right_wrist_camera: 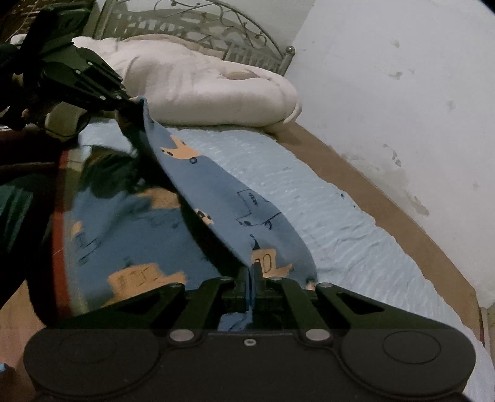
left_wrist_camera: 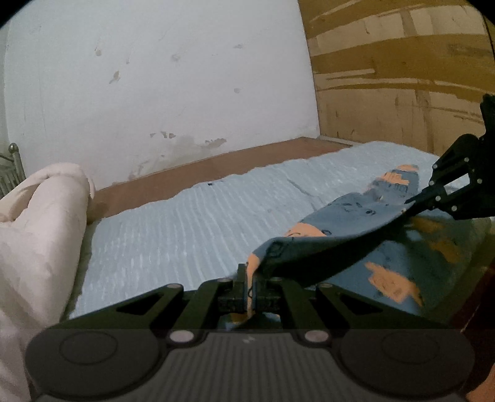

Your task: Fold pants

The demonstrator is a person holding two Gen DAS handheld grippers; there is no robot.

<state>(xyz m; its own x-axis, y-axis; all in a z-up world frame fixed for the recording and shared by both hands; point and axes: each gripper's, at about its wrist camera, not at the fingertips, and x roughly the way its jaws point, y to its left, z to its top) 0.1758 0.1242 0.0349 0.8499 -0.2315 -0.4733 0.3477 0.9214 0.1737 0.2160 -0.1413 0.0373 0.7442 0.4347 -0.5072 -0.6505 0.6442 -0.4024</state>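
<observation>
The pants (left_wrist_camera: 355, 213) are blue with orange and dark prints and lie on the light blue bed sheet (left_wrist_camera: 185, 222). My left gripper (left_wrist_camera: 250, 278) is shut on one edge of the pants and holds it above the bed. My right gripper (right_wrist_camera: 252, 272) is shut on another edge of the same pants (right_wrist_camera: 222, 198). The cloth hangs taut between the two grippers, and the rest lies flat beneath. The right gripper shows in the left wrist view (left_wrist_camera: 414, 199). The left gripper shows in the right wrist view (right_wrist_camera: 133, 103).
A rolled pale pink quilt (right_wrist_camera: 201, 83) lies at the head of the bed by a metal headboard (right_wrist_camera: 198, 21). A white stained wall (left_wrist_camera: 154, 77) and a brown bed frame edge (left_wrist_camera: 201, 167) run along the far side. Cardboard (left_wrist_camera: 402, 71) stands at the foot.
</observation>
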